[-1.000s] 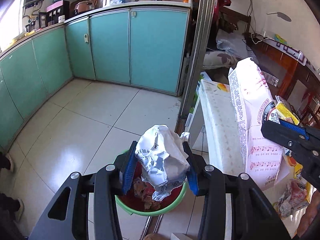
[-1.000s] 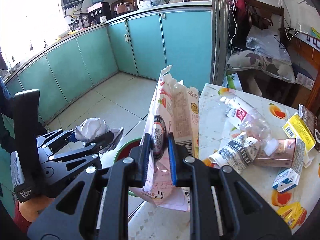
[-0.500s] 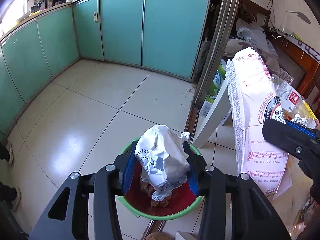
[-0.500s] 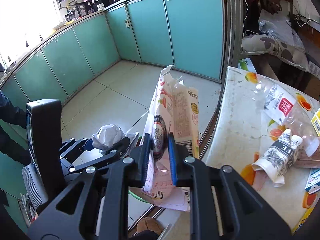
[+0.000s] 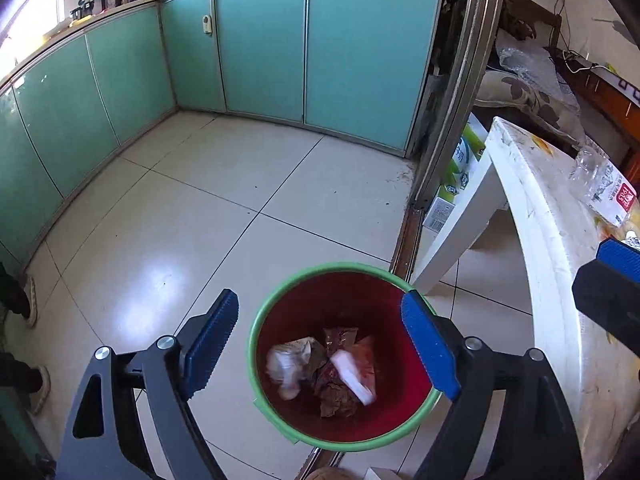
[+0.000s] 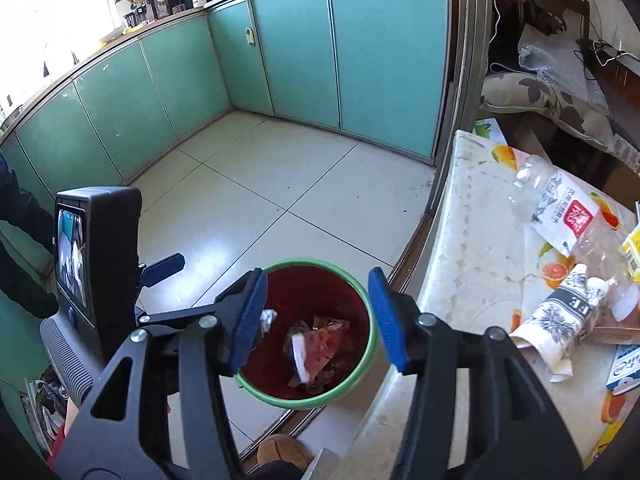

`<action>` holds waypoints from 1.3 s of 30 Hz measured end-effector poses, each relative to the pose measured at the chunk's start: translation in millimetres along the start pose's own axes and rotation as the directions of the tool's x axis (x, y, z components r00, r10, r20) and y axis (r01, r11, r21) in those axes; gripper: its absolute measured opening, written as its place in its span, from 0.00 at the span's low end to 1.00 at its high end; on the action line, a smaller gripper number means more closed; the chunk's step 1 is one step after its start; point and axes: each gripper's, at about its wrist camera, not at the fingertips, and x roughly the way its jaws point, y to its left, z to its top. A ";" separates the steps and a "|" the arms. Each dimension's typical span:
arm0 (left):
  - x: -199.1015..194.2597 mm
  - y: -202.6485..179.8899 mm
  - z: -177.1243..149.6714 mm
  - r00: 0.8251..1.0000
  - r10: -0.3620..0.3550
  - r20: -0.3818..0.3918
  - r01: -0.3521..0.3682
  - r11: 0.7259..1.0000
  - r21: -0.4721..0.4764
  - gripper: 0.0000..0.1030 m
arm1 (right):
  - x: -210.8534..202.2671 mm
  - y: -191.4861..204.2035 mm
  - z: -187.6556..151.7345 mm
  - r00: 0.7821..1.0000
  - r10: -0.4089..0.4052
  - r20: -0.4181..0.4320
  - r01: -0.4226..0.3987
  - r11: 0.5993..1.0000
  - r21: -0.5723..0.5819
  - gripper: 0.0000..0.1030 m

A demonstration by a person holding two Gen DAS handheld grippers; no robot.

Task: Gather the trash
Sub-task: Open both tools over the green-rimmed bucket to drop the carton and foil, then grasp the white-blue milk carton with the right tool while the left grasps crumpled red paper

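Two grippers hung over a green-rimmed red bin (image 5: 256, 364) on the tiled floor (image 5: 192, 216). The left gripper (image 5: 320, 344) had just been opening; its jaws stood wide apart with nothing between them. The right gripper (image 6: 318, 318) had just been opening too and gripped nothing. Crumpled white paper (image 5: 290, 364) and wrappers (image 6: 316, 344) lay at the bottom of the bin. More trash, a plastic bottle (image 6: 560, 208) and a paper cup (image 6: 556, 316), lay on the table (image 6: 472, 248) beside the bin.
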 end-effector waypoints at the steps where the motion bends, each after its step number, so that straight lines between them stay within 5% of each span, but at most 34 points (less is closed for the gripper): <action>1: -7.1 -7.1 0.7 1.000 -0.004 0.011 0.004 1.000 0.014 0.78 | -7.2 -3.6 -0.5 1.000 -0.003 0.005 0.003 1.000 0.002 0.49; 7: -60.8 -67.0 -7.7 0.993 -0.087 0.083 0.076 0.989 0.123 0.84 | -70.2 -39.2 -8.8 0.989 -0.114 0.097 0.111 0.993 0.032 0.54; 18: -142.4 -187.4 -38.9 0.951 -0.271 0.146 0.231 0.942 0.245 0.91 | -177.8 -120.9 -46.7 0.928 -0.299 0.224 0.282 0.954 0.104 0.66; 28: -144.7 -223.3 -68.2 0.950 -0.299 0.085 0.268 0.927 0.264 0.91 | -196.3 -220.0 -98.0 0.928 -0.357 0.111 0.327 0.919 0.221 0.68; 39: -144.9 -235.1 -83.6 0.949 -0.311 0.048 0.289 0.922 0.257 0.91 | -137.9 -284.0 -84.7 0.974 -0.223 -0.032 0.218 0.902 0.372 0.72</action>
